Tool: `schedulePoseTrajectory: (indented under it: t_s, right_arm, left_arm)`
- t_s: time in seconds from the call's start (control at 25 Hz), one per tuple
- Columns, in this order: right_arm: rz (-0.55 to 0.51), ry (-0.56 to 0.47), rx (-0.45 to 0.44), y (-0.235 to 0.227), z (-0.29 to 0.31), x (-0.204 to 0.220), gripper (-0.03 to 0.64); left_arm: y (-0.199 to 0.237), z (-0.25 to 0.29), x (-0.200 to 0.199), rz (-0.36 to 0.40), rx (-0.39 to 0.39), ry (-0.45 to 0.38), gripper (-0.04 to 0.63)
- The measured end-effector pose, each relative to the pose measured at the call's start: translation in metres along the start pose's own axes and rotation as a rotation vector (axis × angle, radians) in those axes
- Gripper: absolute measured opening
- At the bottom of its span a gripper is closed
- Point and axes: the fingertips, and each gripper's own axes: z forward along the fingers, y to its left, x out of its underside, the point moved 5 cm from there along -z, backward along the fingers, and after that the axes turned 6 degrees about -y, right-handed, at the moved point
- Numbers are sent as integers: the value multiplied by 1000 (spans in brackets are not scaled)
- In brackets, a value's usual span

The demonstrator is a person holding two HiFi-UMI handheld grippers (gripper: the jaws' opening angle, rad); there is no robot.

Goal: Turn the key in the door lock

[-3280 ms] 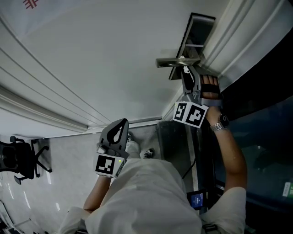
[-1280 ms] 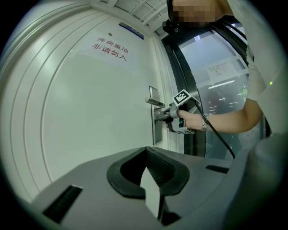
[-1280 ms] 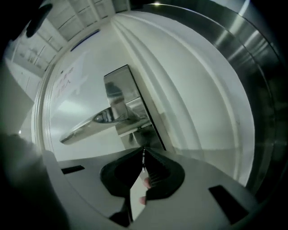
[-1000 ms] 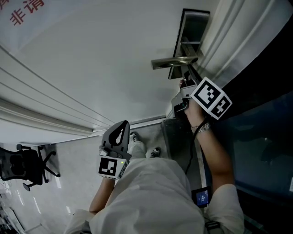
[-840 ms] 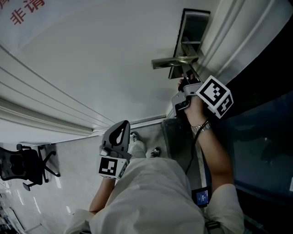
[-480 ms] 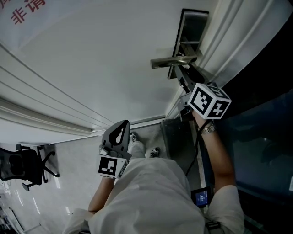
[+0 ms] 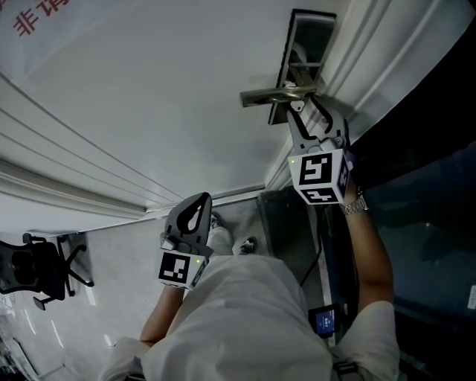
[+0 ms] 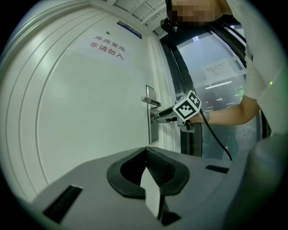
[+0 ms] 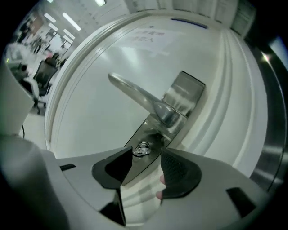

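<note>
In the right gripper view the small silver key [image 9: 142, 149] sits in the steel lock plate [image 9: 182, 96] under the lever handle [image 9: 137, 95]. My right gripper [image 9: 147, 157] is open. Its jaws have just been opening, and the key lies just ahead of the tips, untouched by either pad. In the head view that gripper [image 7: 311, 111] points at the plate below the handle [image 7: 274, 95], and the key is hidden there. My left gripper [image 7: 190, 217] hangs low by my side, shut and empty, well away from the white door [image 7: 149, 97]. The left gripper [image 8: 146, 155] looks towards the right gripper [image 8: 163, 116] at the lock.
A dark glass panel [image 7: 424, 193] and the door frame [image 7: 364, 67] stand right of the lock. An office chair [image 7: 37, 268] is on the floor at lower left. Red characters [image 7: 33, 15] are printed on the door. My shoes [image 7: 223, 239] are by the threshold.
The right gripper has rolled about a quarter turn at the lock, its marker cube swinging round. Its jaws, earlier closed at the key, now stand spread. The left gripper has stayed put.
</note>
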Motion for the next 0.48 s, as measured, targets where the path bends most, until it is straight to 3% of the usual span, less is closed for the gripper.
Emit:
schedulePoseTrajectory:
  t_s: [0.16,0.48]
  right_arm:
    - [-355,-15,17,11,1,-4,172]
    - [-687,1,37,20,13,-1,172]
  left_arm:
    - [0,0,-6,-20,-15,-37,5]
    - [4,-2,-6,-6,-40,-31,5]
